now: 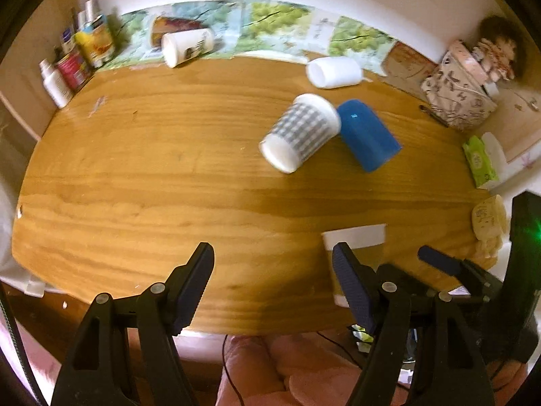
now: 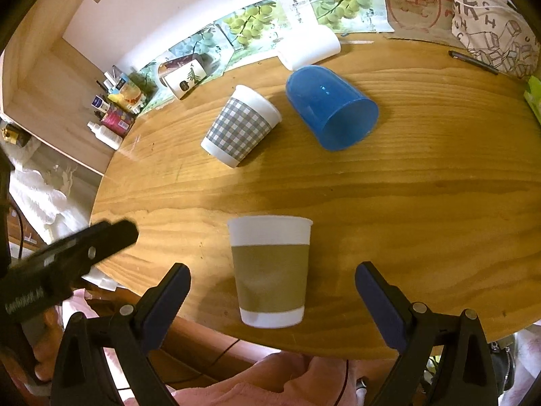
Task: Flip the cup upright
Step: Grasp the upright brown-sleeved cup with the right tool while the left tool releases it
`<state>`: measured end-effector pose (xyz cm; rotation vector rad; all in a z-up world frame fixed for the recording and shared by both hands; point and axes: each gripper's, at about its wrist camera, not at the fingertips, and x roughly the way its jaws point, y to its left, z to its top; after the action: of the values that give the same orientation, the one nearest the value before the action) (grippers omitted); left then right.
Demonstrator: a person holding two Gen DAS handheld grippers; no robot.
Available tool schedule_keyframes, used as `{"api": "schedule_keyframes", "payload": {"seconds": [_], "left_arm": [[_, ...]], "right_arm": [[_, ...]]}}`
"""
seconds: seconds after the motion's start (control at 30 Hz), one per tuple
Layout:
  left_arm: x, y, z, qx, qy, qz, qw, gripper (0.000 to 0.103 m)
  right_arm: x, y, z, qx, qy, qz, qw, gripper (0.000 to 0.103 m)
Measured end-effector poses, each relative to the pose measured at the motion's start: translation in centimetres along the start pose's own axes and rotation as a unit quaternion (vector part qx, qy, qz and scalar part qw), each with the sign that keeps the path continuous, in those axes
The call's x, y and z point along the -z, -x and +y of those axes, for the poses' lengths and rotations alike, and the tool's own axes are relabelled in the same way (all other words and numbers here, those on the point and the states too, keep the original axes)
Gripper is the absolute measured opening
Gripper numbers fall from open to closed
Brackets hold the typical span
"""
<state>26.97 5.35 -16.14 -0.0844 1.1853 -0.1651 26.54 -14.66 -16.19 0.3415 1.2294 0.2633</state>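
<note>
Our right gripper (image 2: 273, 299) is spread wide, its fingers either side of the upright brown-sleeved paper cup (image 2: 270, 270) near the table (image 2: 422, 220) edge. Our left gripper (image 1: 272, 287) also gapes empty. Farther off, the gingham cup (image 2: 241, 125) and blue plastic cup (image 2: 329, 108) lie tipped; nudging either could roll it away.
</note>
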Motion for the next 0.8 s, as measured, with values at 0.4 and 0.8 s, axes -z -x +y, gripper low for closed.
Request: {"api": "schedule_keyframes", "payload": {"seconds": [0.4, 0.8], "left_arm": [[1.6, -0.6, 2.0, -0.010, 0.012, 0.018, 0.9997, 0.076], [1.7, -1.2, 0.3, 0.031, -0.028, 0.029, 0.9987, 0.076]], "right_arm": [[-1.5, -3.8, 0.3, -0.001, -0.019, 0.038, 0.999, 0.098], [-2.4, -6.2, -0.8, 0.002, -0.038, 0.073, 0.997, 0.092]]}}
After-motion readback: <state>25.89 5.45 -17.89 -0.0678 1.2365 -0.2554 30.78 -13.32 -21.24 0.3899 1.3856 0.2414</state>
